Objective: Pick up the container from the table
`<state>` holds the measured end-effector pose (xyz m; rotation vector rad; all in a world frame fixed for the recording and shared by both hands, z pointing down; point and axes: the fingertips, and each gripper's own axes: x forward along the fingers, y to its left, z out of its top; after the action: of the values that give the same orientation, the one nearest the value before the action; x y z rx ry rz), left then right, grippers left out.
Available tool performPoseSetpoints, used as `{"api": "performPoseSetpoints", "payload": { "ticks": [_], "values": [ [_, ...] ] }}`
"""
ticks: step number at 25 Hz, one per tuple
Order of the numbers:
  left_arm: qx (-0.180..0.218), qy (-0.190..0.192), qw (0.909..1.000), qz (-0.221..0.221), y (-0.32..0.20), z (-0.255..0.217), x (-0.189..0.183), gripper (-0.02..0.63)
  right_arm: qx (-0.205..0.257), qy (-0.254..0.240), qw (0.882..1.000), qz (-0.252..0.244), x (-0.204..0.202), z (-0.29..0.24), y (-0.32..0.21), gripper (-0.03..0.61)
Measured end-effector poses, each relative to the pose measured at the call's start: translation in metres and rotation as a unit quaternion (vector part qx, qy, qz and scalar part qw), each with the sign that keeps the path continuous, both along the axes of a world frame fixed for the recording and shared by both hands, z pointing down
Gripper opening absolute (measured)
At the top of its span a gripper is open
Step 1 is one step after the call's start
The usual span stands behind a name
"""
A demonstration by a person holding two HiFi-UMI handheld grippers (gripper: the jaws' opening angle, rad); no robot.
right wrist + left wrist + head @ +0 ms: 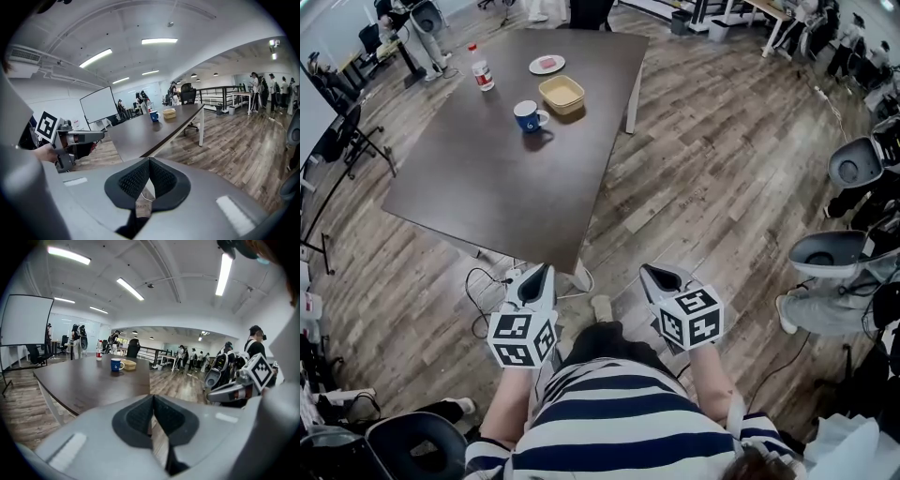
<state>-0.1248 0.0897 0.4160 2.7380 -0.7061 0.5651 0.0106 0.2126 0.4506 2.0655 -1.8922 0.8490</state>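
The container (pixel 562 94) is a shallow tan square tub on the far part of the dark table (pixel 487 178), beside a blue mug (pixel 528 116). In the left gripper view the container (pixel 129 364) is small and distant, just right of the mug (pixel 116 364); in the right gripper view the container (pixel 169 113) sits far down the tabletop. My left gripper (pixel 545 270) and right gripper (pixel 650 271) hover over the floor just short of the table's near corner. Both are shut with nothing held, well away from the container. The jaw tips meet in both gripper views: left gripper (pixel 153 398), right gripper (pixel 149 162).
A white plate (pixel 547 64) with something pink and a red-capped bottle (pixel 482 74) stand behind the mug. Cables (pixel 483 286) lie on the wood floor by the table leg. Chairs, gear and people ring the room; a whiteboard (pixel 26 319) stands left.
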Motion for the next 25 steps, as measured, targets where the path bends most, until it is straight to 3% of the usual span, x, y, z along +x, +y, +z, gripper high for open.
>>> {"api": "performPoseSetpoints", "payload": {
  "ticks": [14,25],
  "values": [
    [-0.006,0.005,0.9998,-0.020,-0.100,0.012,0.066,0.000,-0.011,0.022,0.999,-0.029,0.076,-0.009,-0.094,-0.002],
    [-0.019,0.012,0.9992,-0.032,-0.166,0.019,0.085,0.000,-0.011,0.043,0.997,-0.069,0.104,-0.014,-0.181,-0.002]
  ]
}}
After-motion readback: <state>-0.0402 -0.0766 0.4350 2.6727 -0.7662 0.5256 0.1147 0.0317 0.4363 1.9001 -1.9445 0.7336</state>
